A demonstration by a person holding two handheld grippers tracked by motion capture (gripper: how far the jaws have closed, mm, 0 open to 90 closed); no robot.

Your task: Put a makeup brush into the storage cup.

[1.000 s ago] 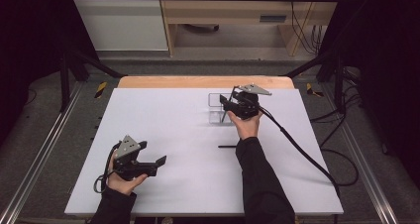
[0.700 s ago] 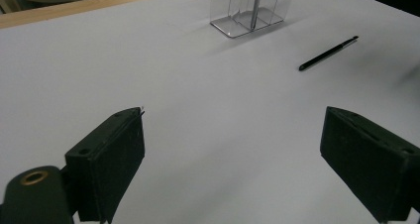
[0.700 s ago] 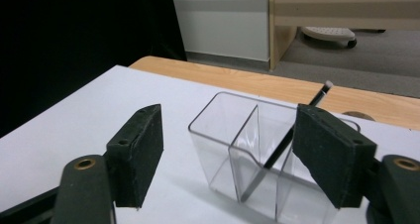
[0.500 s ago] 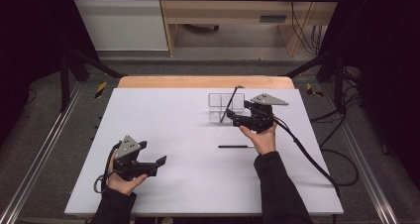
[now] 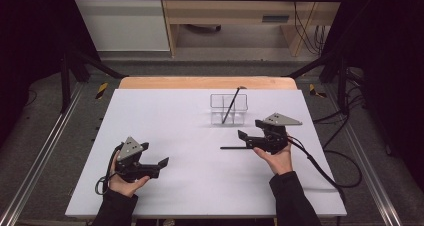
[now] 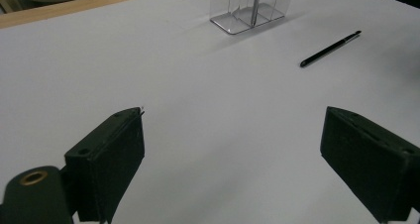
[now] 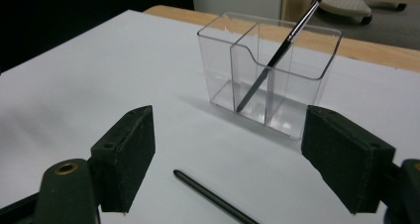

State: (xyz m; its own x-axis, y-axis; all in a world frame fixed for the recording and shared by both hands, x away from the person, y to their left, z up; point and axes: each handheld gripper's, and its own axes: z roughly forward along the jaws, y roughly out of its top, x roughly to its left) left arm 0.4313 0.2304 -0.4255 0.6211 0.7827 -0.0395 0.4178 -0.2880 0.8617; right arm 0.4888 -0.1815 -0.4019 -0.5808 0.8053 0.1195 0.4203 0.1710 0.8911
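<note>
Two grippers are held spread: the left gripper [image 5: 162,162] over bare worktop [image 5: 165,121], the right gripper [image 5: 243,135] above a loose pen [image 5: 235,147]. Behind, a brush [image 7: 277,55] leans in the clear holder [image 7: 270,73], which could be knocked by a careless reach.

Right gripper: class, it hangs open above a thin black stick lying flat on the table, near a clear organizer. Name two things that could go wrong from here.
1. The black stick is thin and lies flat on the white table, so the right gripper fingers may scrape the surface or roll it away.
2. The clear organizer stands close by with a brush leaning in it; a swing of the hand could tip it.
</note>
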